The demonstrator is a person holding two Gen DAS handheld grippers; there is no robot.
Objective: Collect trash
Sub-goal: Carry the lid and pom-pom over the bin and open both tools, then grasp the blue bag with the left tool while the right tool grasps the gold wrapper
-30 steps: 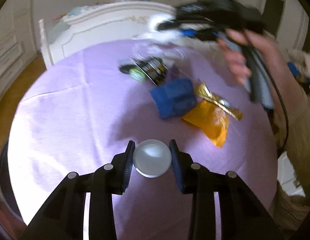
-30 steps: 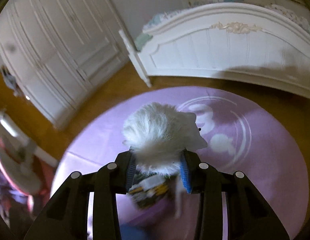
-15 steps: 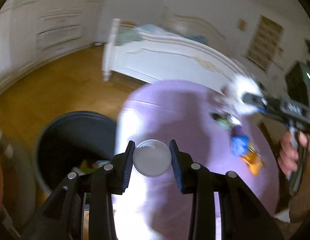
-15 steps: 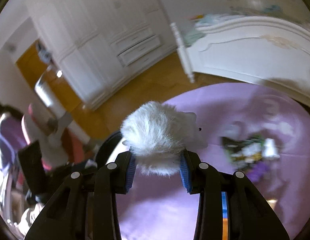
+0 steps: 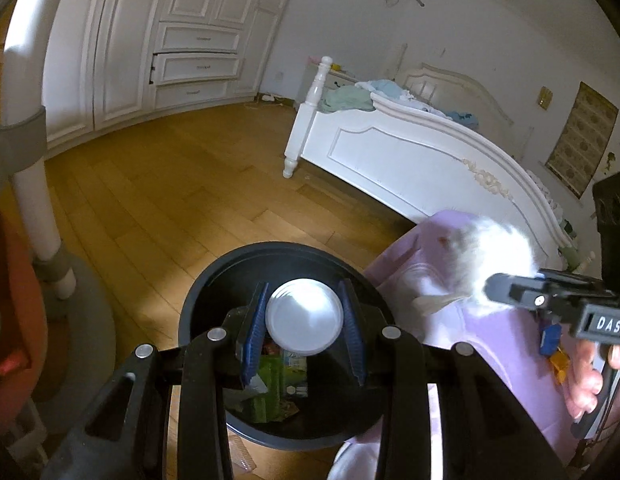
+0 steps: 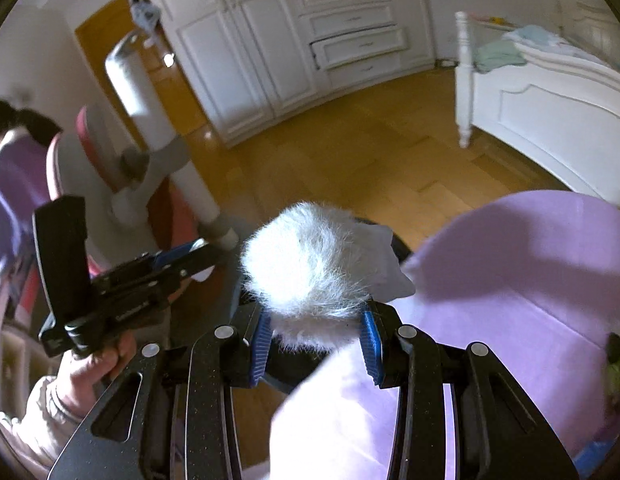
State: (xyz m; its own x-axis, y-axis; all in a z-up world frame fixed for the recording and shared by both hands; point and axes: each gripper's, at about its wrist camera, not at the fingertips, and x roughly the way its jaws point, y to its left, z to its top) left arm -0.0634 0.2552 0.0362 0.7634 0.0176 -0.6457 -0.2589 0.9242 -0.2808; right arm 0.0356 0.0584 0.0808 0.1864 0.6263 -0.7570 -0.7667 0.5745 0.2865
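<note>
A round white plastic lid (image 5: 304, 317) is held in the left tool (image 5: 306, 320) above the round black bin (image 5: 198, 300). A fluffy white fur tuft (image 6: 306, 260) is clamped in the right tool (image 6: 316, 338), beside the bin, over the lilac-clothed counter (image 6: 530, 280).

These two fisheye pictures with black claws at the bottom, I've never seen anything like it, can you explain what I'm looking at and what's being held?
There is no robot here. A person holds a hand-operated claw in each hand, and a camera on each claw looks forward along its two fingers.

The left-claw picture shows the left claw gripping a round white lid over a black trash bin that already has wrappers in it. At its right edge you see the other hand with its tool.

The right-claw picture shows the right claw pinching a fluffy white furry thing beside a table with a purple cloth.

Both items look headed for the bin.
</note>
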